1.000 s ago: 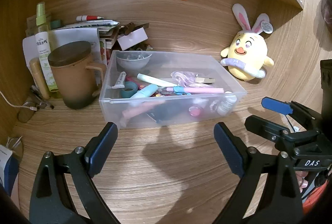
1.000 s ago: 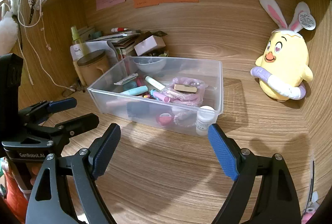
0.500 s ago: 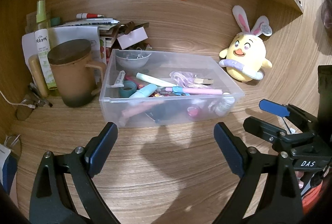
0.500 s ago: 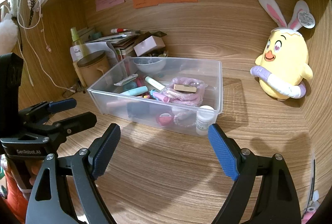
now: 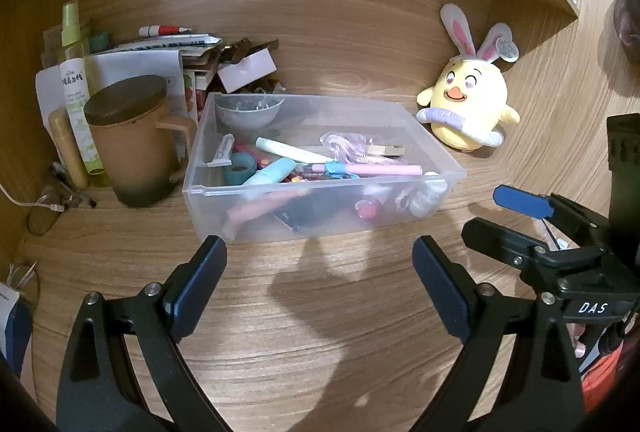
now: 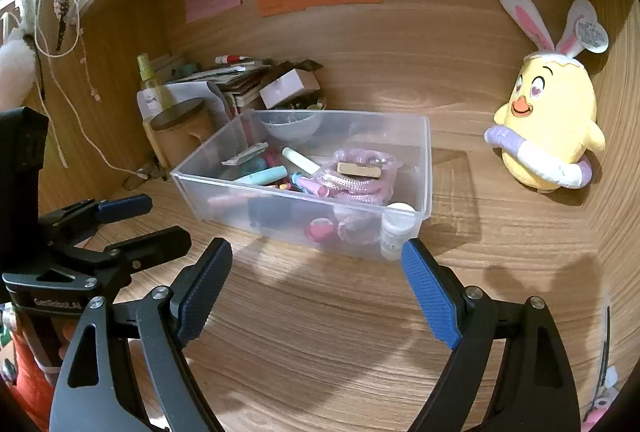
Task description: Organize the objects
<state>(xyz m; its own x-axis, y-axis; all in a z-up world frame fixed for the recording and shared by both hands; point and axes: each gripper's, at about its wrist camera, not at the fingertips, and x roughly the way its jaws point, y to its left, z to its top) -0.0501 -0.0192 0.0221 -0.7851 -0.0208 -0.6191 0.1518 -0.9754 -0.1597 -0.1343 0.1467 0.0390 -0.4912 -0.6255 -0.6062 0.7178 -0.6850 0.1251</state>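
Hovering over bare surface [image 5: 320, 332] before filled clear bin [image 5: 320, 216]; both fingers spread apart, holding nothing; fitting either start or finish.

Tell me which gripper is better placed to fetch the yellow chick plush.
Right, probably. The yellow chick plush with bunny ears sits right of the clear plastic bin, on the open right gripper's side. The left gripper, also open, faces the bin's front wall.

The wooden counter [image 5: 320, 312] carries a clear bin [image 5: 320, 220] at frame centre, a mug [image 5: 136, 140] at left and a plush chick [image 5: 468, 108] at right.
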